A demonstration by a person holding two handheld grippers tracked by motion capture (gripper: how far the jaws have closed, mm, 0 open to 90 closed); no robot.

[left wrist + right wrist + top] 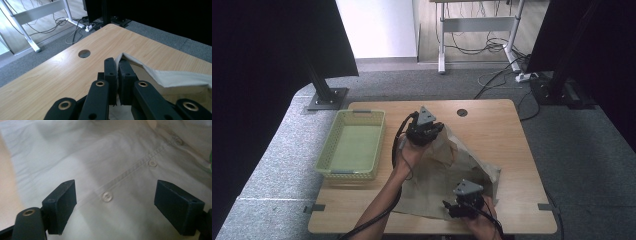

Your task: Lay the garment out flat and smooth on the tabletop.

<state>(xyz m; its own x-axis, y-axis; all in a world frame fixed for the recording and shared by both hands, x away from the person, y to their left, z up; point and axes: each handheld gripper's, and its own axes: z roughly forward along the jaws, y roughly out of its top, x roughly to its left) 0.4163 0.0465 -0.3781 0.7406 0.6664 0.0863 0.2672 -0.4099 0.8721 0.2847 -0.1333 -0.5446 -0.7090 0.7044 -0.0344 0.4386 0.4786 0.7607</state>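
Your left gripper (426, 131) was clamped tight on an edge of the beige button-up shirt (447, 175), near the table's (492, 125) far middle, w/ that edge pinched between the jaws and lifted off the wood. In the left gripper view the cloth edge (160, 75) ran off to the right from the jaws, just past the round cable hole (84, 53). Your right gripper (457, 206) sat at the near edge over the shirt's lower part, jaws wide apart, nothing between the pads; the button placket (107, 196) lay flat below them. Rest of the shirt was spread across the table's right-center. The green basket (352, 145) stood at left, apart from the shirt.
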